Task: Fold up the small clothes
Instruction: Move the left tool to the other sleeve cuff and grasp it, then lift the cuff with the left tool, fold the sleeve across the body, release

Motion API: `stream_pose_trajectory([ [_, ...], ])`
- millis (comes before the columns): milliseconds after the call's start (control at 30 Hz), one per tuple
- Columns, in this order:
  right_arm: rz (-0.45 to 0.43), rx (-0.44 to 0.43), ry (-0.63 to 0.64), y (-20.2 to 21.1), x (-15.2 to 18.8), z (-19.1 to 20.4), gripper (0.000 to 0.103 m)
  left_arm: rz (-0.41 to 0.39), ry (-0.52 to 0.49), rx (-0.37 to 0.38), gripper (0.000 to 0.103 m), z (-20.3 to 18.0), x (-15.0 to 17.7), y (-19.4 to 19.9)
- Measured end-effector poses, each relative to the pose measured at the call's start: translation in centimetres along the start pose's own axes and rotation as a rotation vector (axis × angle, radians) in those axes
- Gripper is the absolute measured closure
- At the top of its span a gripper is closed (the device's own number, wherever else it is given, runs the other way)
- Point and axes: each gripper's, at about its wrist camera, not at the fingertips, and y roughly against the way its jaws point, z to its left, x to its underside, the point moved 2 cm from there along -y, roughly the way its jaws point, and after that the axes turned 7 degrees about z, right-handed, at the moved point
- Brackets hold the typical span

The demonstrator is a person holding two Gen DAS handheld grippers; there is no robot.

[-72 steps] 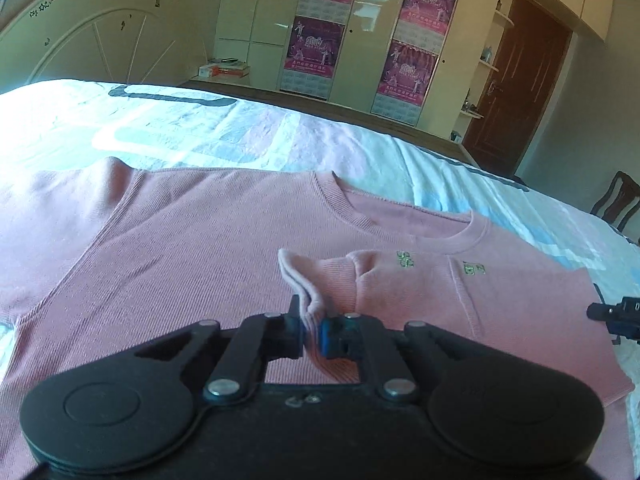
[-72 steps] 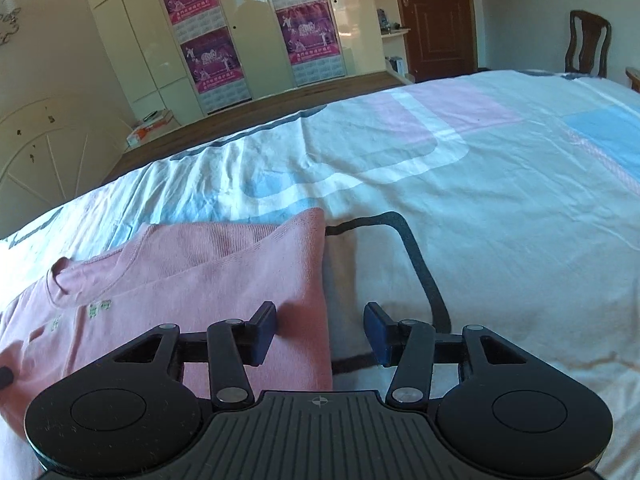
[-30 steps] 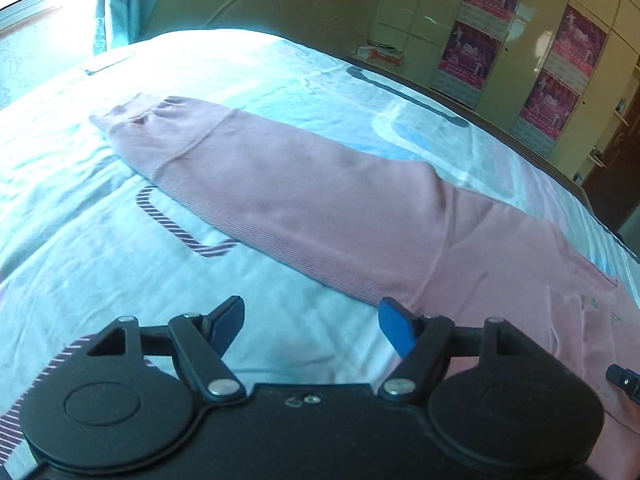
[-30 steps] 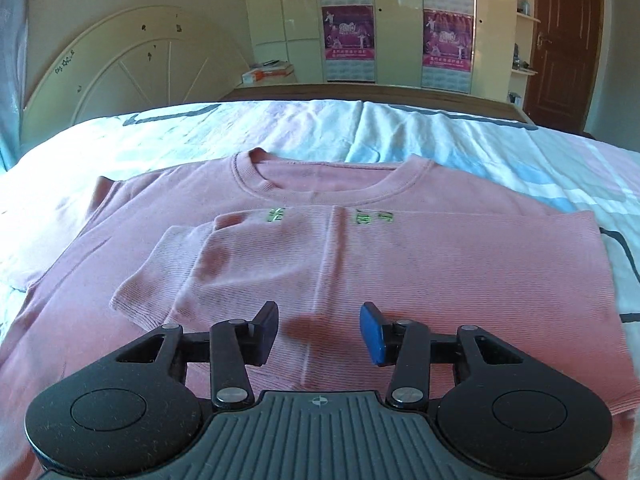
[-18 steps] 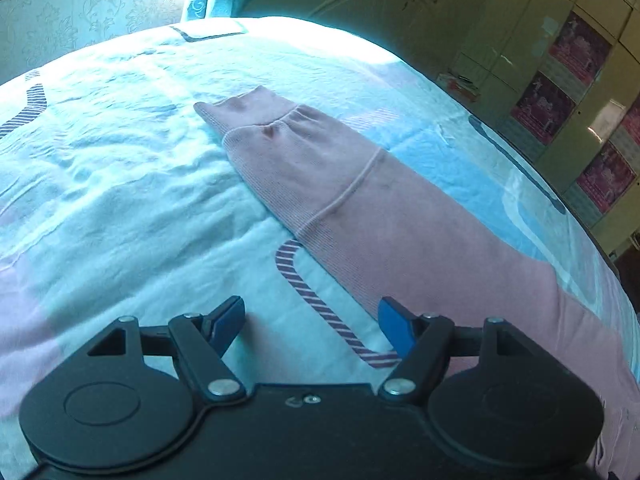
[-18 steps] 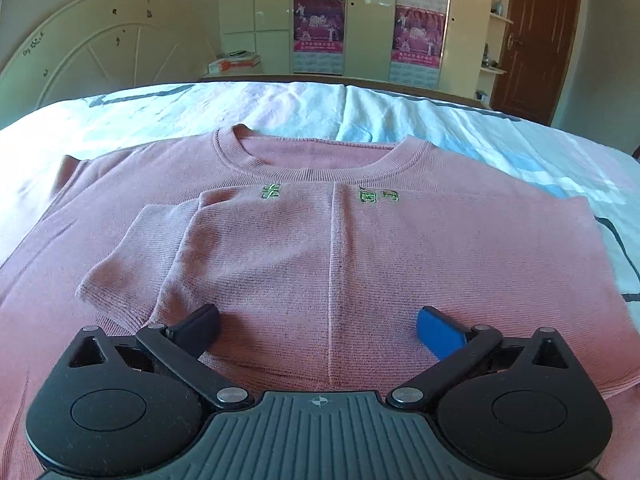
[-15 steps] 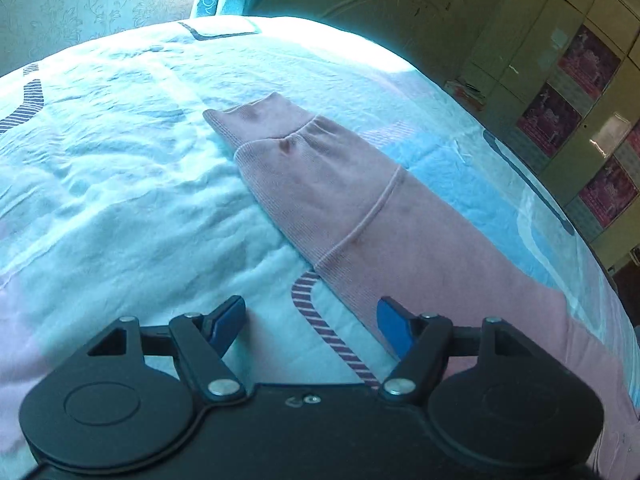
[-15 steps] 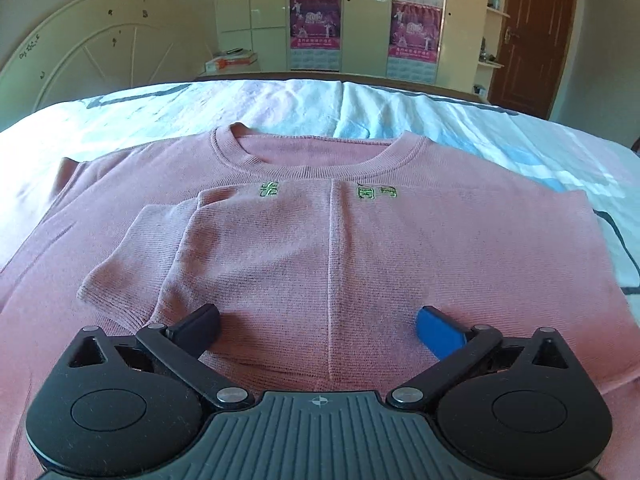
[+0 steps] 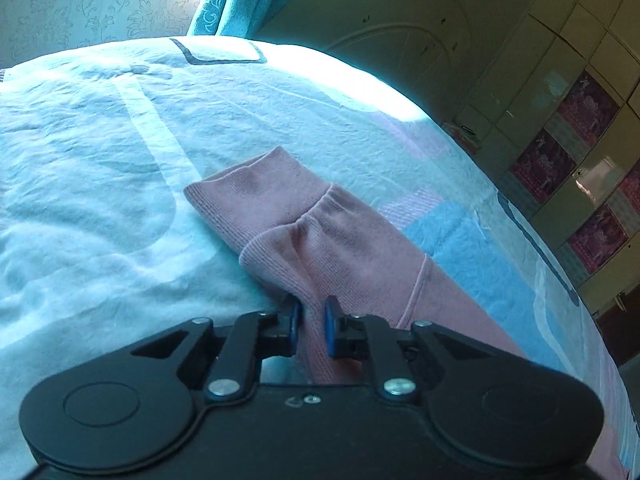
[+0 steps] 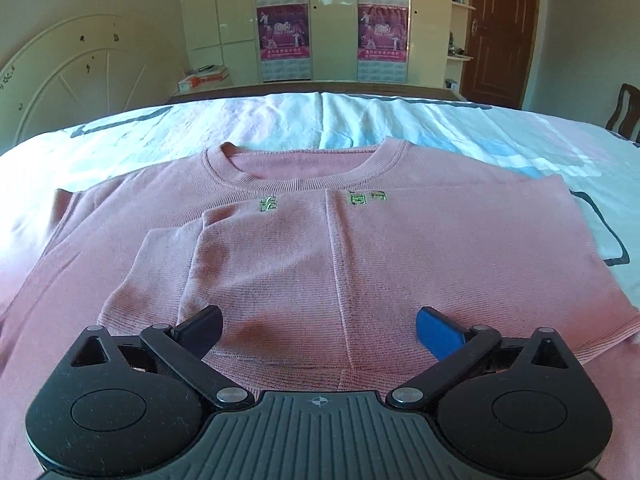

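A pink long-sleeved sweater (image 10: 400,248) lies flat on the bed, neck away from me, with one sleeve (image 10: 168,276) folded across its chest. In the left wrist view the other sleeve (image 9: 332,248) stretches out over the sheet, its ribbed cuff (image 9: 248,196) at the far end. My left gripper (image 9: 312,320) is shut on this sleeve's near edge just behind the cuff. My right gripper (image 10: 320,328) is wide open and empty, low over the sweater's lower front.
The bed has a light blue and white sheet (image 9: 100,152) with dark line patterns. A cream headboard (image 10: 68,92) stands at the left, wardrobes with pink posters (image 10: 332,20) behind, a brown door (image 10: 504,32) and a chair (image 10: 624,108) at the right.
My left gripper let go of the folded sleeve, swung out along the other sleeve to near its cuff and closed on its edge. My right gripper moved over the sweater's front and opened wider.
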Motion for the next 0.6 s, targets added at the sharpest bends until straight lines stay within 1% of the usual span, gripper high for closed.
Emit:
stream_pose_trajectory([
  [33, 0.009, -0.014, -0.008, 0.0, -0.1, 0.0, 0.029, -0.003, 0.012, 0.004, 0.097, 0.1, -0.1, -0.1],
  [100, 0.015, -0.015, -0.023, 0.0, -0.2, -0.1, 0.031, -0.018, 0.011, 0.006, 0.099, -0.4, 0.0, 0.3],
  [167, 0.021, -0.021, -0.032, 0.1, -0.3, -0.4, 0.031, -0.047, -0.036, 0.031, 0.099, -2.0, 0.0, 1.5],
  [233, 0.02, -0.033, -0.035, 0.5, -0.4, -0.6, 0.031, -0.068, -0.108, 0.092, 0.099, -4.7, 0.4, 3.3],
  [333, 0.017, -0.053, -0.035, 1.0, -0.5, -1.1, 0.031, -0.091, -0.247, 0.204, 0.099, -10.3, 2.0, 6.3],
  [433, 0.009, -0.079, -0.036, 1.4, -0.6, -1.9, 0.031, -0.09, -0.382, 0.32, 0.099, -16.8, 5.3, 9.2],
  [500, 0.004, -0.097, -0.044, 1.9, -0.6, -2.7, 0.031, -0.05, -0.474, 0.415, 0.099, -21.6, 8.4, 10.6],
  [600, -0.008, -0.11, -0.053, 2.9, -0.5, -4.1, 0.031, 0.008, -0.63, 0.526, 0.099, -28.1, 14.6, 11.9],
])
